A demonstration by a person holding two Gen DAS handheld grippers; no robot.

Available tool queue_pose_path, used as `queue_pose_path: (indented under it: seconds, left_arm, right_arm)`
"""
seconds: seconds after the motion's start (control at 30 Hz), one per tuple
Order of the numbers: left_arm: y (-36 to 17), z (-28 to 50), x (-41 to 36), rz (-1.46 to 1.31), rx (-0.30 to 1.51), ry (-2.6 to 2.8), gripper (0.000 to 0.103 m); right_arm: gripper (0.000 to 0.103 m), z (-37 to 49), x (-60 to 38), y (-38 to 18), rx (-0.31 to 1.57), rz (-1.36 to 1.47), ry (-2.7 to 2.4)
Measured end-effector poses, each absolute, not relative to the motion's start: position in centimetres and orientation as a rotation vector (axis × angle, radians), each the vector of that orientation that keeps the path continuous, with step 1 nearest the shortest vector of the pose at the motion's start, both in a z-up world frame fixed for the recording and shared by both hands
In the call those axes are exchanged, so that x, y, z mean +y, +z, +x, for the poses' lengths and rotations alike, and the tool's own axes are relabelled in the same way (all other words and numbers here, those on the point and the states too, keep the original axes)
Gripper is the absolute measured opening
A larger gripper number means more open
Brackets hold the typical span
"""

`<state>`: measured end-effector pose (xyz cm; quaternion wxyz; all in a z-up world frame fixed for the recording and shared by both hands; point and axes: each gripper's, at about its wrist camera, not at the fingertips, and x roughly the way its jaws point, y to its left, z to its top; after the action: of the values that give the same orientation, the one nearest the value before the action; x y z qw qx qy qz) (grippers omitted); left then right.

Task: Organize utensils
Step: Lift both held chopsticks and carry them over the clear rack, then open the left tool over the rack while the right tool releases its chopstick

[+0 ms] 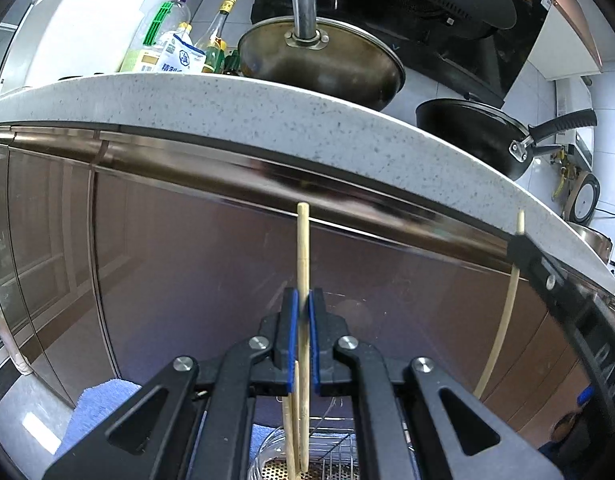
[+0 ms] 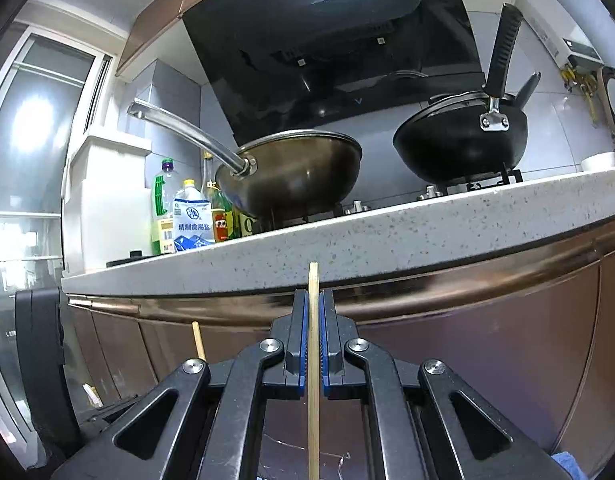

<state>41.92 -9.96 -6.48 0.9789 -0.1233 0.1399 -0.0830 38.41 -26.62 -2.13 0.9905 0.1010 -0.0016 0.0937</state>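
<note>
While each gripper [image 1: 303, 300] [image 2: 314, 300] pinches one, chopsticks [image 1: 303, 248] [image 2: 313, 280] stand upright

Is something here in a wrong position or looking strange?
Nothing is spilled or broken. One oddity: the left claw grips a pale bamboo chopstick upright, and a second loose chopstick leans against it below the claw, at a slight angle.

salt bag [image 2: 191, 226] printed "精制食用盐", other labels unreadable
</note>
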Motion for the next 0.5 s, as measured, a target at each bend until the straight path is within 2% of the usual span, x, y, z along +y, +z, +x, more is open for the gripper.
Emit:
queue_pose_path:
  seconds: [0.43, 0.47, 0.5]
  left_arm:
    - [-9.0, 41.9, -10.5, -0.217, 0.307, -0.147, 0.007]
    - [-9.0, 41.8, -10.5, -0.213, 0.308, -0.15, 0.007]
    - [-8.9, 41.7, -10.5, -0.214, 0.312, -0.157, 0.013]
  right_arm:
    - [0.006, 37.5, -26.7, -6.9, 0.071, 0.151, 0.126]
    - [0.007, 37.4, -26.8, -7.1, 0.078, 0.153, 0.127]
    - [0.015, 37.1, -26.9, -7.2, 0.085, 0.158, 0.127]
